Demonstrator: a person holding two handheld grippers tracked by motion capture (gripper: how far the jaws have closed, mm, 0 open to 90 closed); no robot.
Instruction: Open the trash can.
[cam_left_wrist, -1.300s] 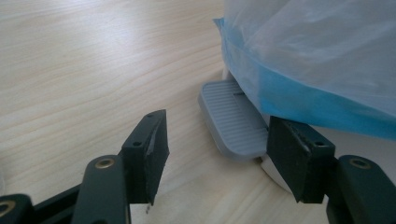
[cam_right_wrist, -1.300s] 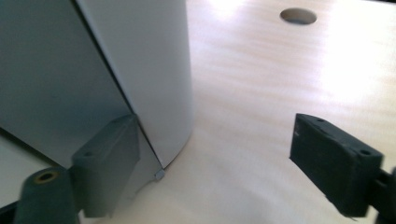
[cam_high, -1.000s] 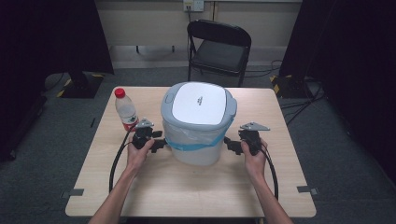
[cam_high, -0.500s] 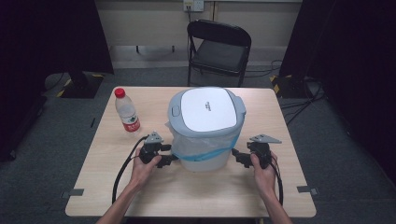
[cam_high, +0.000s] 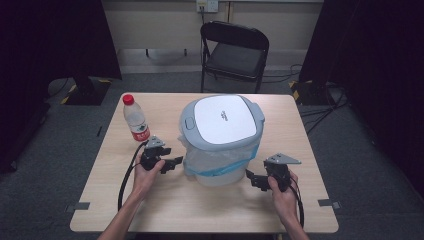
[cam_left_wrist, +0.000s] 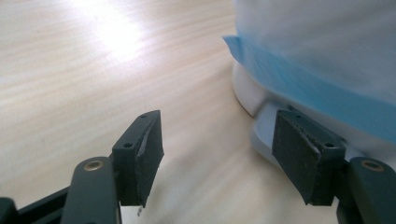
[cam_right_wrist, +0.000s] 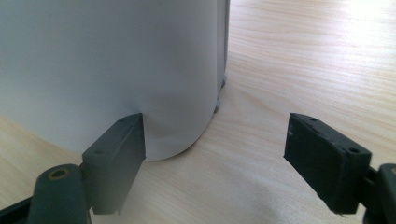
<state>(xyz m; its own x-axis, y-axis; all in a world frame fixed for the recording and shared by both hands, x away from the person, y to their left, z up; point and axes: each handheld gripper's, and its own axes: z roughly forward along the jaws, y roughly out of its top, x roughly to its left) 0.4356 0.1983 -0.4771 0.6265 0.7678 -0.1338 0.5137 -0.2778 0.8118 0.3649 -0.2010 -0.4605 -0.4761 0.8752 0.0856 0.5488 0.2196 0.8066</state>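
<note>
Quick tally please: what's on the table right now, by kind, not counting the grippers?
Lidded white bin with blue-edged liner bag: 1
Water bottle, red cap: 1
Total: 2

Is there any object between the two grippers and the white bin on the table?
No, nothing visible. The left gripper and right gripper flank the lidded white bin, jaws open, with bare table in the gaps. The water bottle stands farther back, out of the way.
</note>
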